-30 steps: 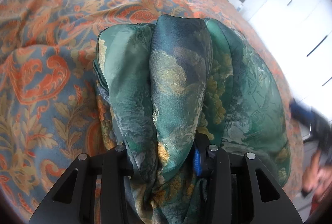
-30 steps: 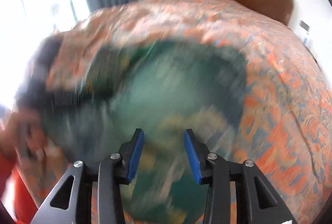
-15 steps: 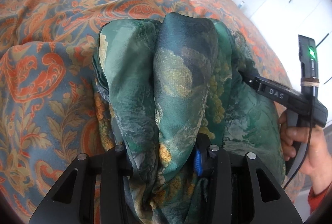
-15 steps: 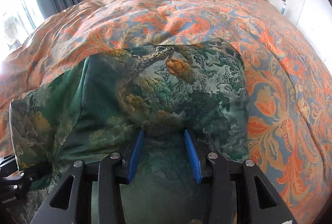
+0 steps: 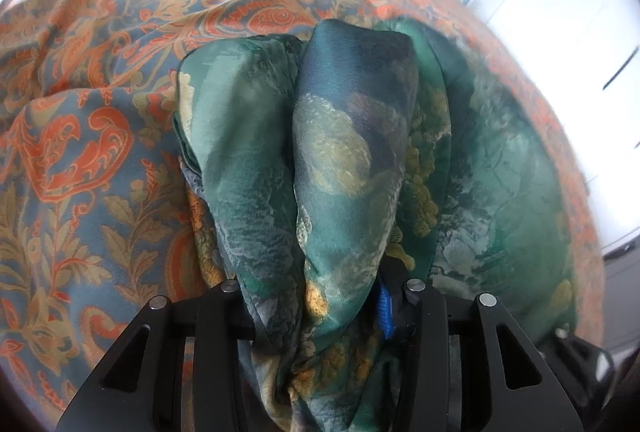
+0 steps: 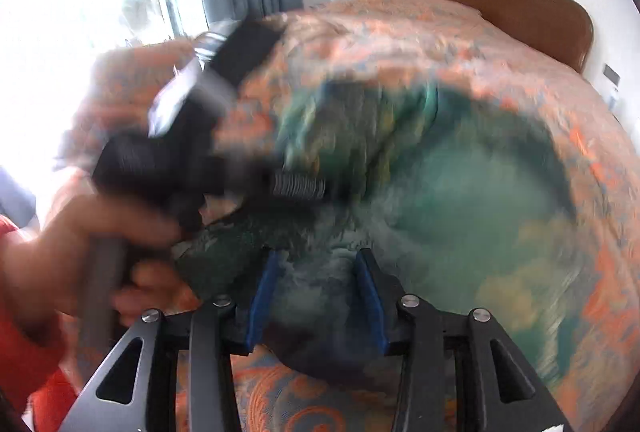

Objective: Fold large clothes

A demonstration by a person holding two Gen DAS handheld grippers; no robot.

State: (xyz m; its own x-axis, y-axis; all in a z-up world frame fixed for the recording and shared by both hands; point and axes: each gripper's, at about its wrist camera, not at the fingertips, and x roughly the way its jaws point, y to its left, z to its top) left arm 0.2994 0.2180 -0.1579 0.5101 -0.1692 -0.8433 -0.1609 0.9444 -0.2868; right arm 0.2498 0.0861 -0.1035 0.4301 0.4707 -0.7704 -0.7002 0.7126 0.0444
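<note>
At the bottom of the left wrist view, the left gripper point(image 5: 320, 296) is clamped on a thick bunch of the glossy green floral-print satin garment point(image 5: 352, 152); the cloth fills the gap between its black fingers, and a strip of blue pad point(image 5: 385, 308) shows at about 4 o'clock of the bunch. From the grip the fabric rises in two puffed folds toward 12 o'clock, and more of it lies spread toward 3 o'clock over the orange and blue paisley bedspread point(image 5: 80, 160).

In the right wrist view, which is heavily motion-blurred, the right gripper point(image 6: 316, 296) has its blue-padded fingers apart, with green cloth lying between and under them; I cannot tell whether it grips anything. At about 9 o'clock the person's left hand point(image 6: 100, 232) holds the other tool's handle. Beyond, the garment lies in a broad patch on the bedspread, and the brown wooden headboard point(image 6: 500, 4) stands at 1 o'clock.

The step appears to be a mid-fold: one gathered edge is lifted while the rest lies flat. Next, the free tool probably needs to take a matching edge or corner before the held part is carried over and laid down smoothly; the slippery satin could slide or bunch.
</note>
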